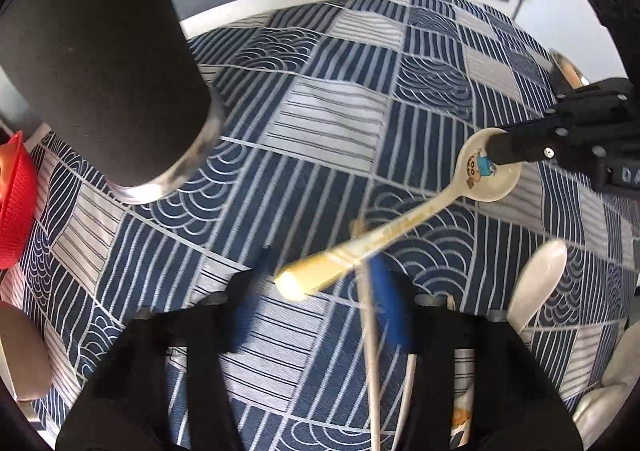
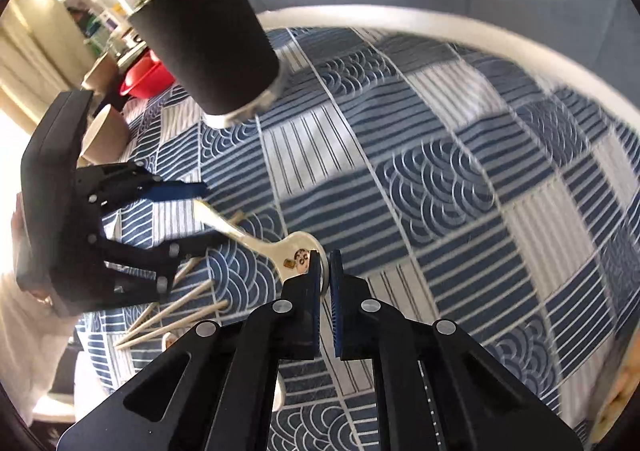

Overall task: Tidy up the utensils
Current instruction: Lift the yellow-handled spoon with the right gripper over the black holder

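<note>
Right tool (image 2: 325, 271): jaws drawn nearly together, blue pads clamped on the rim of the bowl of a cream ceramic spoon (image 2: 280, 247). The spoon is held off the cloth, handle slanting away to the left.

Left tool (image 1: 316, 287): jaws partly open, set on either side of the spoon's handle end. The handle tip is seen between the blue pads (image 1: 390, 303); whether the pads press on it cannot be told, as that area is blurred. In the right wrist view the left tool (image 2: 202, 215) is seen at the left with the handle passing between its fingers.

Markings: a small cartoon figure in blue is printed inside the spoon bowl, beside two round characters that cannot be made out. No other writing is legible.

Surface: a round desk with a white edge (image 2: 400, 25) is covered by a patchwork cloth (image 1: 320, 123) of navy stripes, wave arcs and pale grey squares. A tall black cup (image 1: 100, 63) with a pale base stands at the far left. A second white spoon (image 1: 538, 283) lies near right. Several wooden chopsticks (image 2: 176, 315) lie scattered on the cloth near the left tool. A red basket (image 1: 14, 199) sits at the left edge, a beige bowl (image 2: 106, 139) close by.

Room: grey floor beyond the desk; bright shelving in the far left background.
</note>
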`<state>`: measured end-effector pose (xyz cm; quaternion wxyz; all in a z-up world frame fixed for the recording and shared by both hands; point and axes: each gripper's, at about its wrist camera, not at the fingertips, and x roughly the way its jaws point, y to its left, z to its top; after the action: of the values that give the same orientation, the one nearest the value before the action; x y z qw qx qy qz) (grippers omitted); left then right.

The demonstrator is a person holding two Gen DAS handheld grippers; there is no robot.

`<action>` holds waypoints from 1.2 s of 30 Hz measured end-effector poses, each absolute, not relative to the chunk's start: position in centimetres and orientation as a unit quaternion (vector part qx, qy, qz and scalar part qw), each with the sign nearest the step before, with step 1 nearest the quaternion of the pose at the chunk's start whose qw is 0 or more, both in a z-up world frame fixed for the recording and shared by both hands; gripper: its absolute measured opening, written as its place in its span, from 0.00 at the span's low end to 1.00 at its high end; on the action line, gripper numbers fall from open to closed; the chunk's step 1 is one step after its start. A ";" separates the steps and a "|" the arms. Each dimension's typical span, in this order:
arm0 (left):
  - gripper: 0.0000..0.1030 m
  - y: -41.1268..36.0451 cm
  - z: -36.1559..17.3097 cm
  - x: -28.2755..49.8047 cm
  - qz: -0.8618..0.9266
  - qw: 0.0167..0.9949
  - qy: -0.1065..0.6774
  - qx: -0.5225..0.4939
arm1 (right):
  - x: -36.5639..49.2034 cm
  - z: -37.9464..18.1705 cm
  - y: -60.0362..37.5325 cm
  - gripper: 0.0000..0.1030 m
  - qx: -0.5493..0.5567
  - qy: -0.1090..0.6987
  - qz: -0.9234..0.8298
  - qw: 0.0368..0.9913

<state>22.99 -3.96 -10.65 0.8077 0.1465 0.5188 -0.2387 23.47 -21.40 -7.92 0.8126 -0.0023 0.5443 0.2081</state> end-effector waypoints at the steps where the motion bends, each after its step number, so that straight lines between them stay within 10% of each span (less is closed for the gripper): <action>1: 0.41 -4.0 -10.7 23.0 -0.240 0.807 0.518 0.150 | 23.6 -7.5 -21.3 0.04 -0.006 0.541 0.208 0.815; 36: 0.24 1.0 1.1 20.3 -0.204 0.841 0.489 0.111 | 24.3 7.4 -15.8 0.05 -0.091 0.413 0.268 0.866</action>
<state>20.31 1.03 1.10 0.8410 0.1111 0.4887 -0.2039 24.29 -15.83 7.39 0.8657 -0.0914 0.4129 0.2678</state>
